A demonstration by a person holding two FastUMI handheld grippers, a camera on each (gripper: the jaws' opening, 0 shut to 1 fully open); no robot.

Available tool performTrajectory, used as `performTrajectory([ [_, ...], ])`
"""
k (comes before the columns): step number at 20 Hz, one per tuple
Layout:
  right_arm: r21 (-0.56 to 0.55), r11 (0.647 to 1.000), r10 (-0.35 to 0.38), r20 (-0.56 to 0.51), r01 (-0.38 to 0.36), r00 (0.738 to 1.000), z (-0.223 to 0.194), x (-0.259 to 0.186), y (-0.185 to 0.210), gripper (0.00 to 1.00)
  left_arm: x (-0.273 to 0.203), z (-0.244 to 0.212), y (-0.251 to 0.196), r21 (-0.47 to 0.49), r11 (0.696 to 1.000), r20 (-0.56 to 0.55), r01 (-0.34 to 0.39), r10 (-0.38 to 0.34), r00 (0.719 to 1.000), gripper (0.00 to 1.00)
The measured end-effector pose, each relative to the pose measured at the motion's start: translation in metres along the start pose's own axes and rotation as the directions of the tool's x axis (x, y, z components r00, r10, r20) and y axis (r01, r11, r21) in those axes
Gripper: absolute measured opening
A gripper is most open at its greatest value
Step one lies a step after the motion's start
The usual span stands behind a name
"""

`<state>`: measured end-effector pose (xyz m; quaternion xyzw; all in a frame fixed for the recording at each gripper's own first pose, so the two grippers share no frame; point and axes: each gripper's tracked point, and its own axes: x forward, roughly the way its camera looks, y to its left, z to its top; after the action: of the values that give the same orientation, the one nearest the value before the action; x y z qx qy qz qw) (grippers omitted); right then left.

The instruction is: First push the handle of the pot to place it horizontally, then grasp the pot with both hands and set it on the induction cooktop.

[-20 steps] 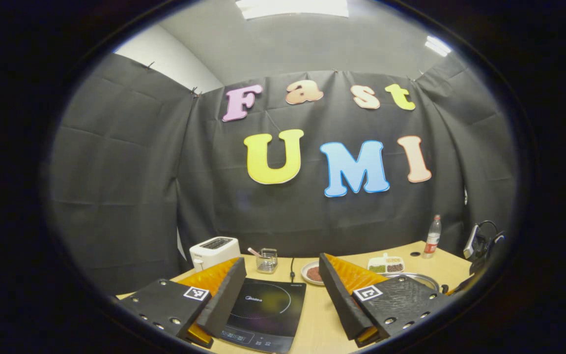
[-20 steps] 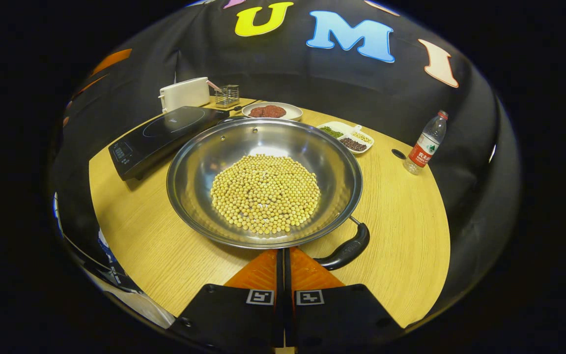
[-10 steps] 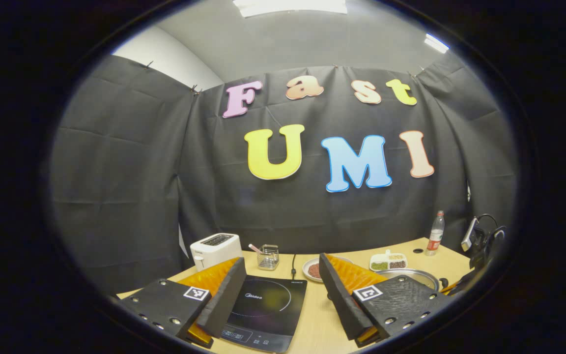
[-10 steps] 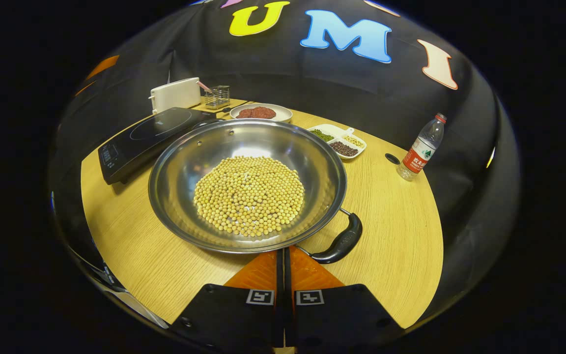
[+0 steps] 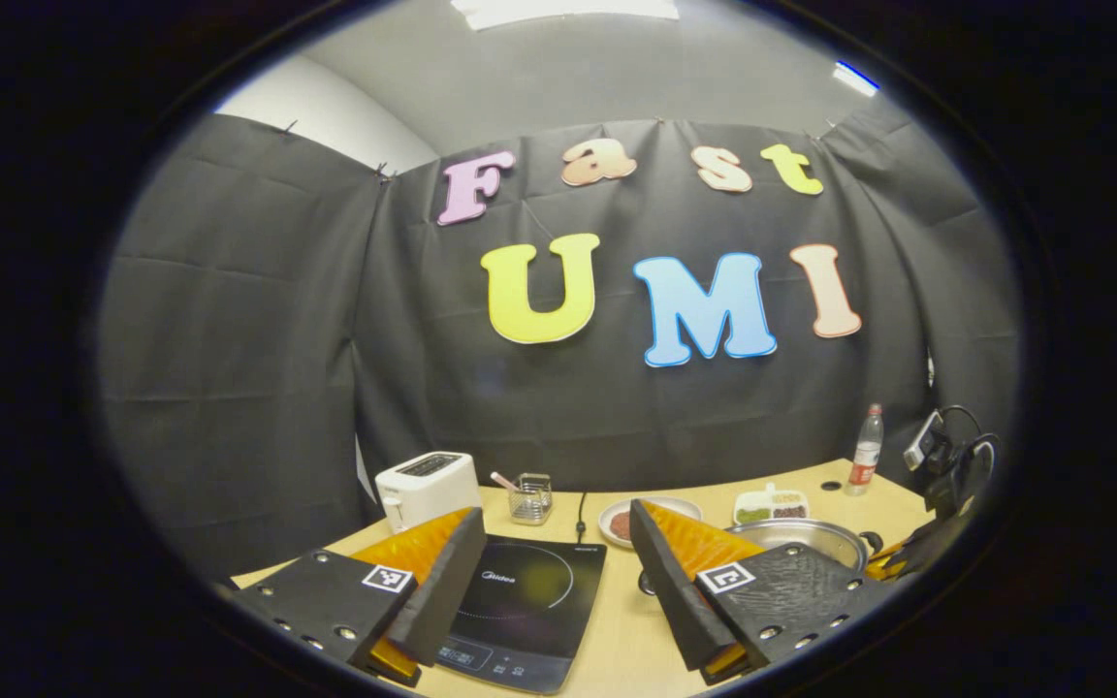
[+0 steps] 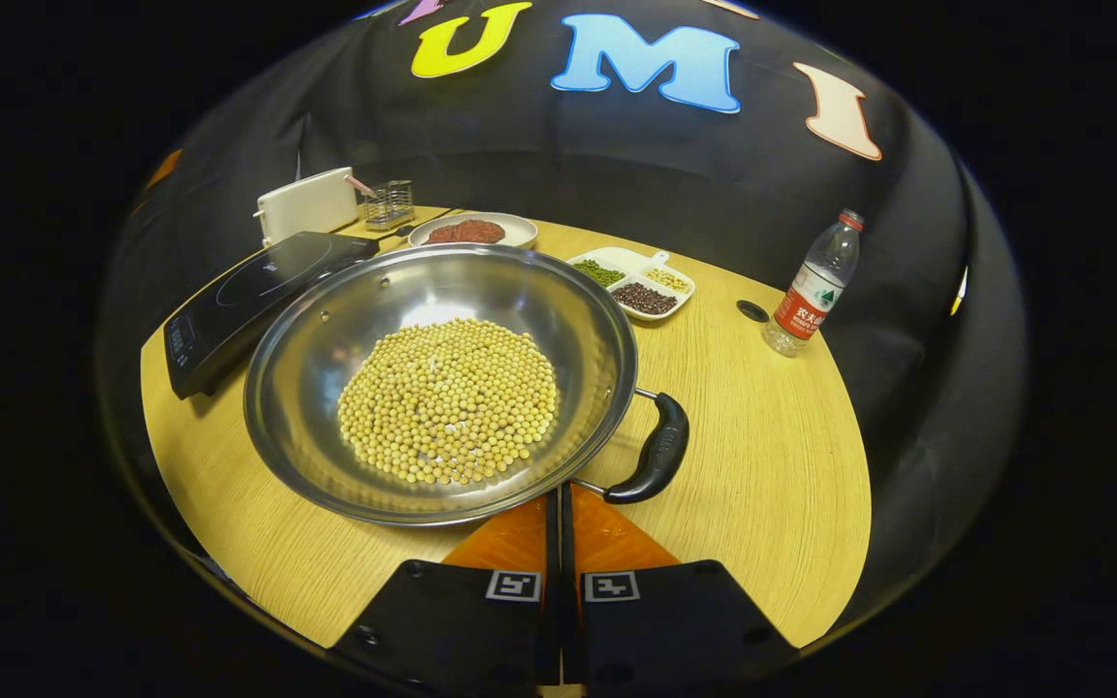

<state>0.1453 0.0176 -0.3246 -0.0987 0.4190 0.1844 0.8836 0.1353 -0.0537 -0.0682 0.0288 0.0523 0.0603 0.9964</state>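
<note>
A: What does the pot (image 6: 442, 378) look like?

B: It is big, round and shiny, like a wide metal bowl. Lots of little yellow beans (image 6: 449, 400) sit in a heap in the middle. It has a black curved handle (image 6: 657, 454) on the side.

A: Where is it?

B: It sits on the desk (image 6: 762, 456), right in front of the right tool (image 6: 559, 504). The near edge of the pot is just past the tool's tips. The handle is a bit ahead of that tool and off to its right side.

A: Is the right tool open?

B: No. Its two fingers are pressed together with only a thin line between them. It holds nothing.

A: And the left tool (image 5: 549, 562)?

B: Its fingers are spread wide apart. Nothing is between them but air. The black cooktop (image 5: 525, 611) lies on the desk below and ahead of it. The pot (image 5: 801, 536) peeks out behind its right finger.

A: What has changed from a moment ago?

B: In the right gripper view the pot has slid to the left. The handle has swung round too. Before, it pointed toward the tool. Now it sticks out more to the side. In the left gripper view more of the pot shows than before.

A: What else is past the pot?

B: A white toaster (image 6: 304, 204), a plate (image 6: 471, 231) with something red, a white dish (image 6: 634, 283) with small seeds, and a water bottle (image 6: 809, 286) far off to the right.
</note>
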Motion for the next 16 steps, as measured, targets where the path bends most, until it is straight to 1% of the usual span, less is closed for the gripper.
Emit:
performTrajectory([
  [7,0.063,0.997,-0.046,0.015,0.045,0.999,0.014,0.019,-0.02,0.02,0.008,-0.009,-0.017,0.003,1.0,-0.019,0.014,-0.014,1.0,0.9],
  [9,0.088,0.995,-0.045,0.009,0.044,0.999,0.016,0.02,-0.023,0.02,0.012,-0.011,-0.023,0.003,1.0,-0.025,0.021,-0.021,0.999,0.9],
  [12,0.083,0.995,-0.054,0.02,0.052,0.998,0.015,0.007,-0.025,0.02,0.02,-0.016,-0.032,-0.005,0.999,-0.026,0.046,-0.046,0.999,0.9],
  [14,0.091,0.995,-0.057,0.055,0.051,0.997,0.02,-0.006,-0.024,0.04,0.029,-0.02,-0.039,-0.018,0.998,-0.033,0.068,-0.068,0.997,0.9],
  [15,0.098,0.994,-0.06,0.082,0.052,0.995,0.026,-0.013,-0.023,0.09,0.033,-0.022,-0.041,-0.02,0.997,-0.035,0.076,-0.077,0.996,0.89],
  [16,0.109,0.993,-0.063,0.109,0.051,0.992,0.032,-0.022,-0.022,0.19,0.037,-0.025,-0.043,-0.02,0.996,-0.038,0.084,-0.085,0.996,0.9],
])
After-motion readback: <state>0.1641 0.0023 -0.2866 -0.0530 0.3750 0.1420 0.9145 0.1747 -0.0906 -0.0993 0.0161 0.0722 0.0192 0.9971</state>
